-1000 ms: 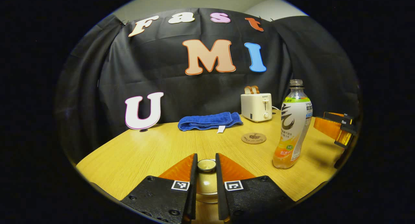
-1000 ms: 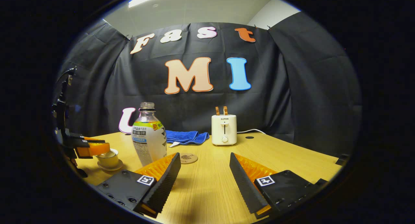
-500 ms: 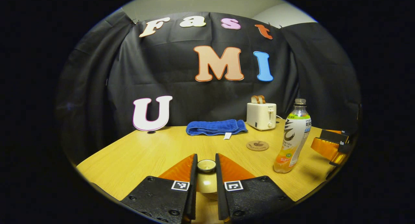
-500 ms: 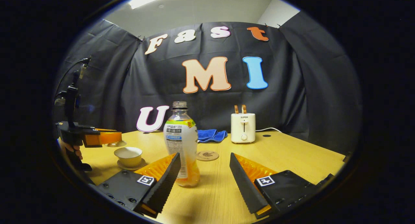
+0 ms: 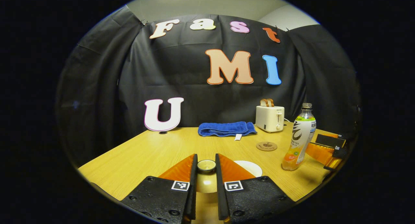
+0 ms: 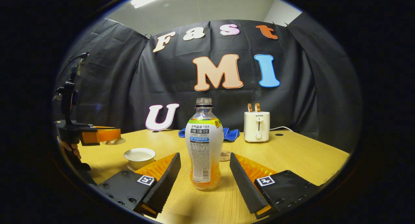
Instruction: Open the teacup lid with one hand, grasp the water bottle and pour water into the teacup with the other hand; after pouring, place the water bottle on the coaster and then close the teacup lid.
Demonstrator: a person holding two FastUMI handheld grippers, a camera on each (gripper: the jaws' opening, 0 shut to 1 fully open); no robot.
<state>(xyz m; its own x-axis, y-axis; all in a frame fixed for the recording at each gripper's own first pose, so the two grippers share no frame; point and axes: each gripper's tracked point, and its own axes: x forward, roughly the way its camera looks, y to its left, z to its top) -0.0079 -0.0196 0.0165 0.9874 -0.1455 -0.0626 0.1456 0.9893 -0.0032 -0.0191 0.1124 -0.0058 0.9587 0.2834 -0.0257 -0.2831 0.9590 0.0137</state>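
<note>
My left gripper (image 5: 205, 157) is shut on the knob of the teacup lid (image 5: 206, 166) and holds it in the air. Below and right of it shows the white rim of the teacup (image 5: 249, 168). In the right gripper view the uncovered teacup (image 6: 140, 155) stands on its saucer, with the left gripper (image 6: 99, 135) and the lid (image 6: 114, 141) up and to its left. The water bottle (image 6: 204, 143), uncapped with orange liquid at its bottom, stands upright between the fingers of my open right gripper (image 6: 204, 159). The round coaster (image 5: 266, 146) lies behind the bottle (image 5: 300, 136).
A white toaster (image 6: 256, 126) with toast stands at the back of the wooden table (image 6: 291, 159), its cable running right. A folded blue towel (image 5: 227, 129) lies to its left. A person's hand (image 6: 72, 149) holds the left gripper. The right gripper (image 5: 326, 146) shows past the bottle.
My left gripper has lifted the lid up and away from the teacup. My right gripper swung toward the bottle, which now stands between its open fingers.
</note>
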